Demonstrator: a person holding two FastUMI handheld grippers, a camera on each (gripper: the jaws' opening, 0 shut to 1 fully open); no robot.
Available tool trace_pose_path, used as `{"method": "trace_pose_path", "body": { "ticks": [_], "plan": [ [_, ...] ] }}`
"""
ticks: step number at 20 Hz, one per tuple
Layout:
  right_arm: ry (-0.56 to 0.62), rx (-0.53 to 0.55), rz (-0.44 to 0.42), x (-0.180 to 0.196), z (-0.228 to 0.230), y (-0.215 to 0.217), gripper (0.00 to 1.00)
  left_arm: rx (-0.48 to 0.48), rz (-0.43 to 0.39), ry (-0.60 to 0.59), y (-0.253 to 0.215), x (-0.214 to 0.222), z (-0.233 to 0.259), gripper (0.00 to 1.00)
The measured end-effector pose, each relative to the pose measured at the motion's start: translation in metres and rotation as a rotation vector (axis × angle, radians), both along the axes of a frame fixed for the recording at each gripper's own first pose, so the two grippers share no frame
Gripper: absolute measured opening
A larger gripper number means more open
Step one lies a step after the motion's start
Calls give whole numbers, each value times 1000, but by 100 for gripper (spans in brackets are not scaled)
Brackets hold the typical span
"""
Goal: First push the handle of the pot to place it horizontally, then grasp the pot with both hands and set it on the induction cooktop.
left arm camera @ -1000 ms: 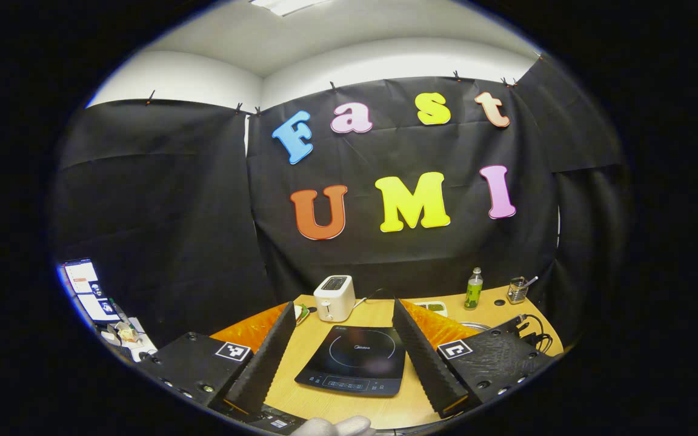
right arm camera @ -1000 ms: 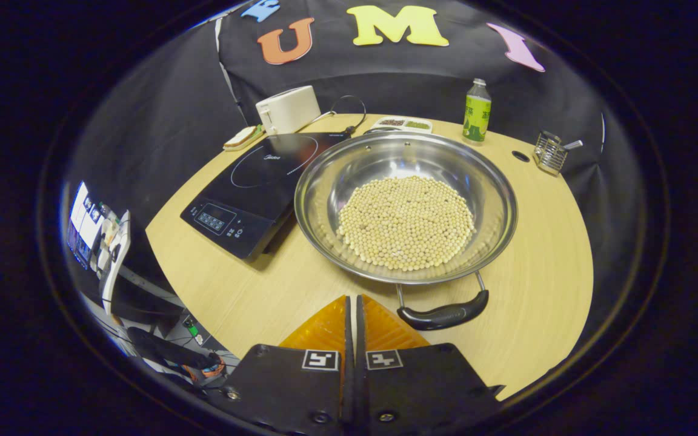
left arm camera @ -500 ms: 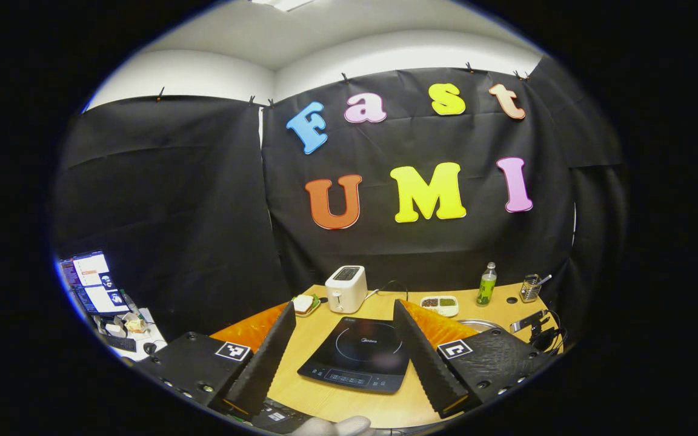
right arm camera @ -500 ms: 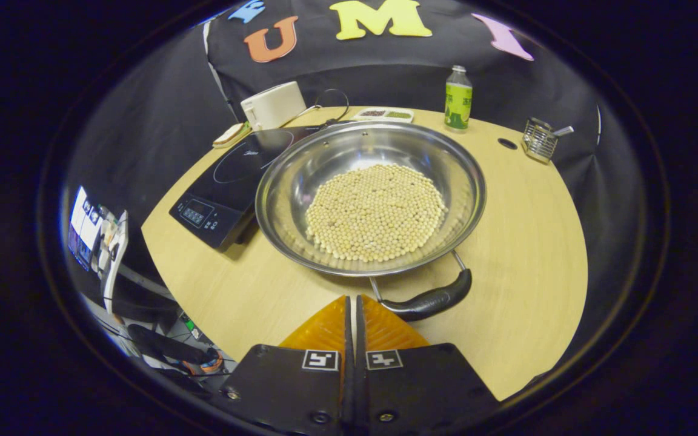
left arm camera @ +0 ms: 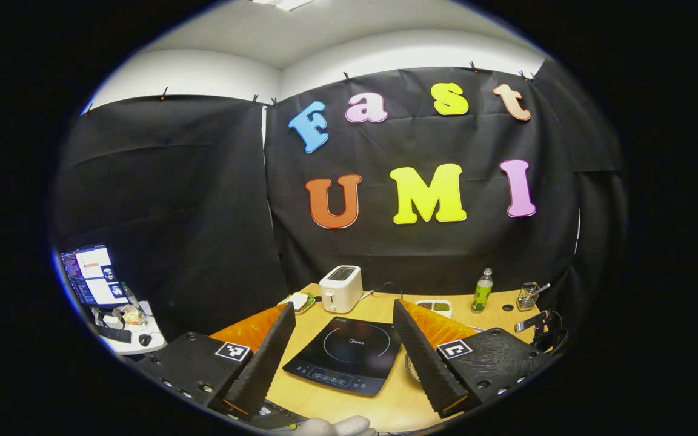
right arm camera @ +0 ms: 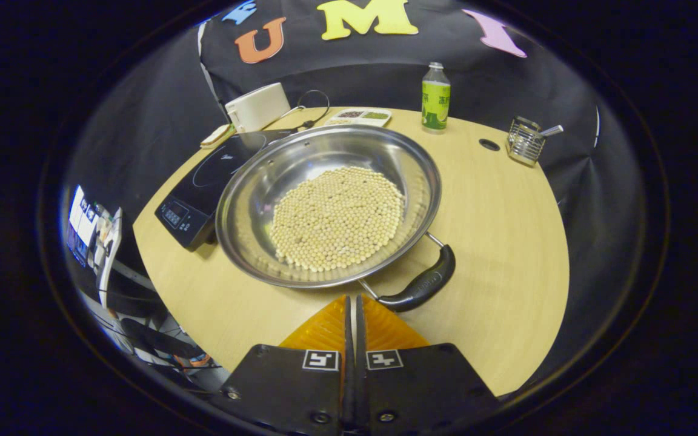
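Black glass induction cooktop (right arm camera: pixel 206 181) sits left, touching the steel pot (right arm camera: pixel 328 206) of beans. I hold the left gripper (left arm camera: pixel 343 324) spread wide and raised; the right gripper (right arm camera: pixel 352 303) is pressed together beside the pot handle (right arm camera: pixel 422 286) — pushing step underway — next, nudge it sideways.
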State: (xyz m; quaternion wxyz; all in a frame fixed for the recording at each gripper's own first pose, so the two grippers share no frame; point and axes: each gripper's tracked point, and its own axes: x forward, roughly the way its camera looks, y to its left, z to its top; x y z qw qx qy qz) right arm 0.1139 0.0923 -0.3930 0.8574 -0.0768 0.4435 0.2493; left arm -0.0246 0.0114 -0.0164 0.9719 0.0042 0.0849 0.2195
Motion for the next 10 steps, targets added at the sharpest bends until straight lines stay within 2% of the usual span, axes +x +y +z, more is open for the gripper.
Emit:
{"method": "trace_pose_path", "body": {
  "ticks": [10],
  "plan": [
    [-8, -15, -15, 56, 6, -40, 4, -26, 116, 17, -11, -17, -6, 96]
  ]
}}
